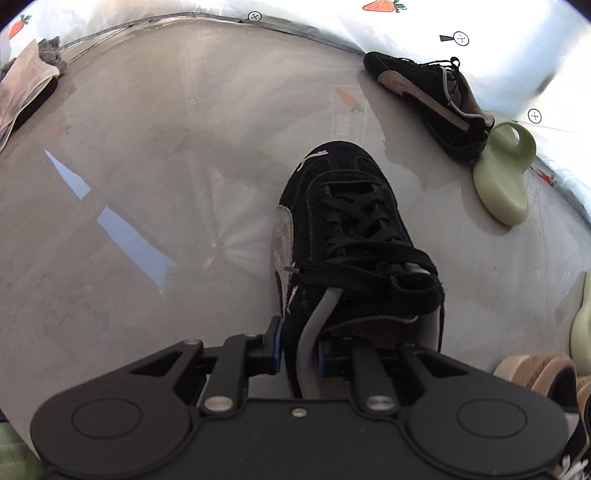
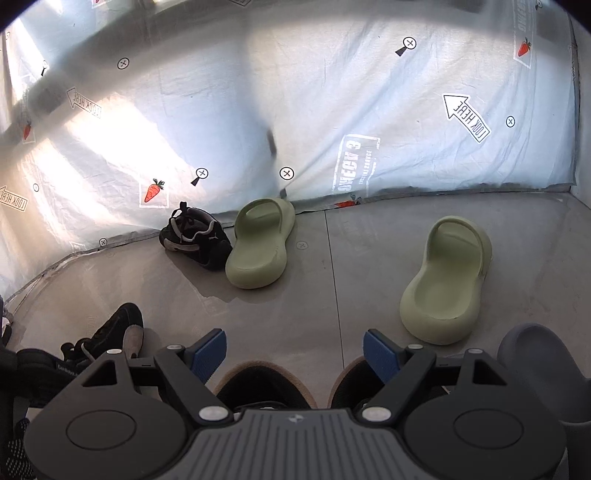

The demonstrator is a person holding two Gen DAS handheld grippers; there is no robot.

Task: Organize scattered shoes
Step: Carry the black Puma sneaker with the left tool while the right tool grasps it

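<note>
Left gripper (image 1: 299,349): clenched on the heel collar of the black sneaker (image 1: 351,236), toe pointing away from it
Right gripper (image 2: 295,354): released, nothing between the blue pads (image 2: 208,349)
Second black sneaker (image 2: 195,240): far ahead-left of right gripper, beside a green slide (image 2: 262,247)
Other green slide (image 2: 447,284): just ahead-right of right gripper

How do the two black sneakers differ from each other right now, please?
The near black sneaker is gripped at its collar by the left claw, toe pointing away from the camera; the far black sneaker lies free against the printed sheet, beside a green slide. The near one shows its laced top; the far one shows its side stripe. Both are black suede with grey trim, seemingly a pair.
</note>
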